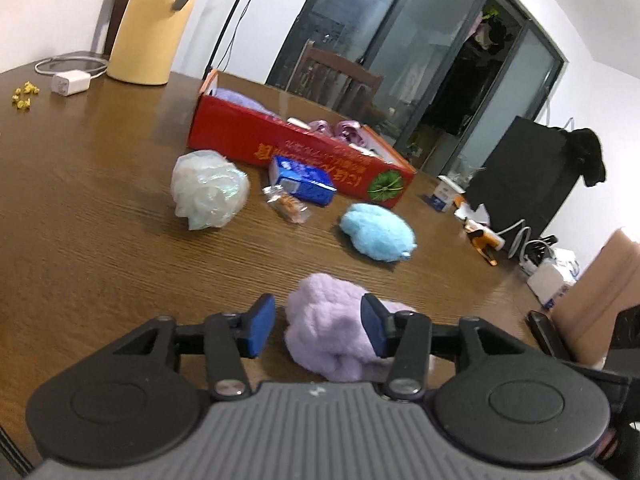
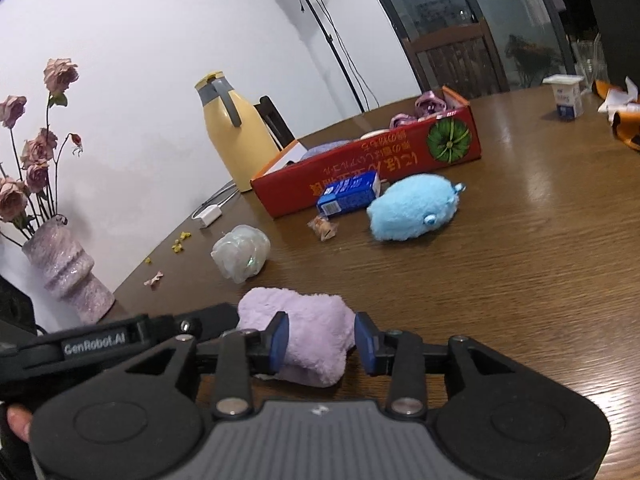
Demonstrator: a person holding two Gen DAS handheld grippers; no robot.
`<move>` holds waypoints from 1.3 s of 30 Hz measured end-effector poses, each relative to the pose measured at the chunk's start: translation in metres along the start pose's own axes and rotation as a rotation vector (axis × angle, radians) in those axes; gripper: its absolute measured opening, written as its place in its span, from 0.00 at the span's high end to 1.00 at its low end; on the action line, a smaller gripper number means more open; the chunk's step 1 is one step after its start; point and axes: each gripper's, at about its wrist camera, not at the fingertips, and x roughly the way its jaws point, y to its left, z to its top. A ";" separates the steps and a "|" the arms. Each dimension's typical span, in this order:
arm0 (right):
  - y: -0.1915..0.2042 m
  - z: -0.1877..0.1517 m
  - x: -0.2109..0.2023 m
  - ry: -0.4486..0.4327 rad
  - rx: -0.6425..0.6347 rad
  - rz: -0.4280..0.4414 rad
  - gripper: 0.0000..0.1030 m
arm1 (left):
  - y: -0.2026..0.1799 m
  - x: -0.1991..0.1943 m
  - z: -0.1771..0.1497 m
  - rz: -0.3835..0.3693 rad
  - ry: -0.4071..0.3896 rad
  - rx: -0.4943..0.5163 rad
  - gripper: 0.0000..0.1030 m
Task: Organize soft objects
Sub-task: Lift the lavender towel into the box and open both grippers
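The table (image 1: 80,220) carried everything, and the red box (image 1: 296,148) near its middle already held some soft things: a lilac cloth at one end and shiny purple bundles (image 1: 344,130) at the other. So part of the sorting looked done, though how much had been planned I could not tell.

Three soft pieces lay outside the box. The lilac plush (image 1: 324,328) sat nearest, at the table's front edge. The blue plush (image 1: 378,232) lay farther in, close to the box's front, and the white mesh puff (image 1: 208,190) lay apart to one side. A blue carton (image 1: 302,180) and a small snack wrapper (image 1: 286,204) rested against the box front; whether they counted as soft I could not judge.

The left hand-held gripper (image 1: 318,326) was wide apart, one pad clear of the lilac plush and the other over it, gripping nothing. The right hand-held gripper (image 2: 320,340) straddled the same plush, its jaws apart; the left pad seemed to touch the fabric, the right stood just off it.

The box front bore large yellow characters, seen upside down, which I could not read, beside a green round emblem (image 2: 448,138). "GenRobot.AI" (image 2: 94,346) was printed on the other gripper's body in the right view.
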 end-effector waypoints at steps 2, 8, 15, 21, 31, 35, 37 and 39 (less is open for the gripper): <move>-0.001 -0.001 0.008 0.013 0.001 0.003 0.65 | 0.005 0.007 0.002 -0.010 0.019 -0.011 0.56; -0.002 0.008 0.016 0.011 -0.023 0.018 0.80 | 0.008 0.015 0.010 -0.076 0.047 -0.018 0.78; 0.008 0.092 0.026 -0.130 -0.144 0.031 0.81 | -0.011 0.040 0.096 -0.149 -0.045 0.027 0.78; 0.009 0.200 0.083 -0.183 -0.285 -0.014 0.81 | -0.019 0.125 0.191 -0.151 -0.020 0.018 0.79; -0.035 0.247 0.230 0.042 -0.232 -0.064 0.83 | 0.020 0.243 0.222 -0.001 0.142 -0.018 0.88; -0.053 0.236 0.254 0.091 -0.143 0.000 0.83 | 0.035 0.243 0.216 0.031 0.130 -0.018 0.88; -0.060 0.229 0.259 0.104 -0.121 -0.014 0.83 | 0.036 0.242 0.217 0.035 0.125 -0.011 0.88; -0.060 0.226 0.263 0.115 -0.131 -0.038 0.83 | 0.030 0.237 0.219 0.053 0.115 0.014 0.88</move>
